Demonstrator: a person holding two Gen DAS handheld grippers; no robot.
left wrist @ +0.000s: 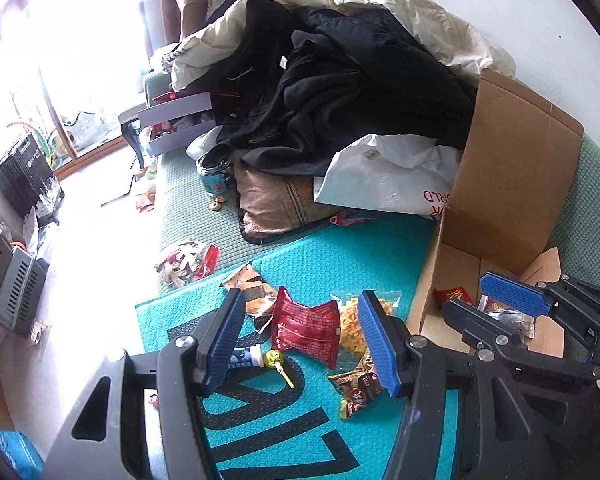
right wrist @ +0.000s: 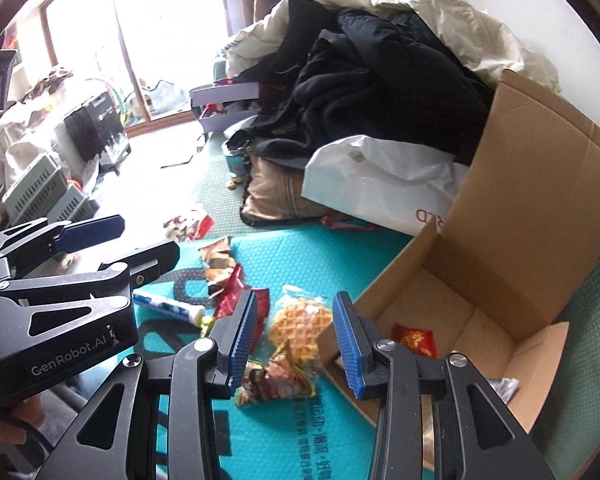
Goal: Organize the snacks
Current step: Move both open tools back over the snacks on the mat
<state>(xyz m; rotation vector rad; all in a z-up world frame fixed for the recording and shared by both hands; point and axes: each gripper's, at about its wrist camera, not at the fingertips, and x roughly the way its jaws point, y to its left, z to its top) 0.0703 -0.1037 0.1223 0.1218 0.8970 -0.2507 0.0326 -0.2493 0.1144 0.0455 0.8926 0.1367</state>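
Right wrist view, left gripper (right wrist: 112,240) half cut off, cardboard box (right wrist: 500,280) floor partly hidden

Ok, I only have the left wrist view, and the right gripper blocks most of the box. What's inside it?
Observer: In the right wrist view, the cardboard box holds a red packet on its floor and a silvery wrapper at the near corner.
Operator: And the yellow snack half behind my finger?
Observer: It's a waffle in a clear wrapper, lying on the teal mat just outside the box.
Operator: Is the right gripper carrying anything?
Observer: No. The right gripper is open with nothing between its pads. The waffle lies beyond it on the mat.
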